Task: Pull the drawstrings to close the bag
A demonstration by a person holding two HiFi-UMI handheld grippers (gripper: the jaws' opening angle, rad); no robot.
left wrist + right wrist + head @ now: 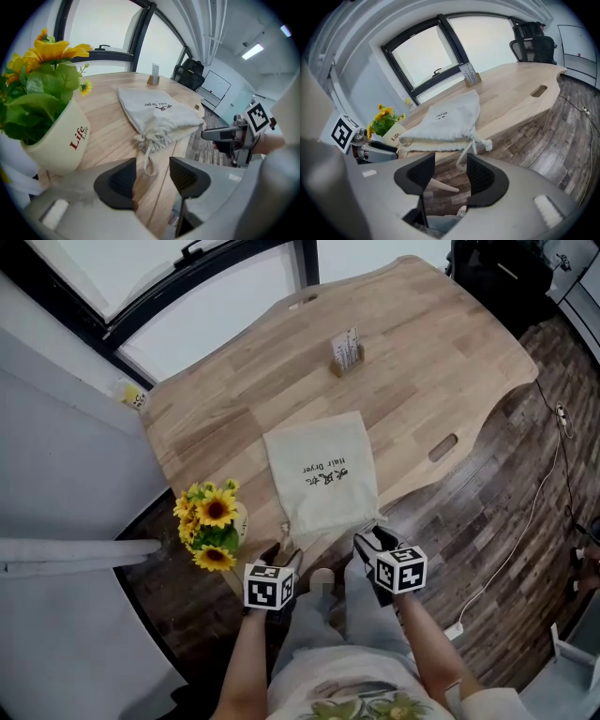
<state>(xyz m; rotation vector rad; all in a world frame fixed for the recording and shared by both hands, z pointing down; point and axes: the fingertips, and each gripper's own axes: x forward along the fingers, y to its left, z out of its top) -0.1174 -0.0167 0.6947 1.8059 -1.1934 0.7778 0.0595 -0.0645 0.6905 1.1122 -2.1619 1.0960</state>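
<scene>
Your left gripper [152, 177] and right gripper [450, 174] sit closest, both with jaws spread and nothing pinched between them, one at either corner of the bag's mouth. The bag [321, 474] lies flat on the wooden table [244, 381], its gathered mouth at the near edge facing you. The left drawstring [149, 161] lies as a short loop on the wood just ahead of your left jaws; the right drawstring [466, 152] hangs off the table edge just ahead of your right jaws. Expect thin cloth, light and limp, likely to slide on the smooth wood if you tug one side alone, so take each cord near its knotted end and pull both outward together. The cords look soft and may slip, so clamp firmly. A mug of sunflowers [214, 521] stands just beside the bag on your left; a card holder [346, 352] sits well beyond it.
</scene>
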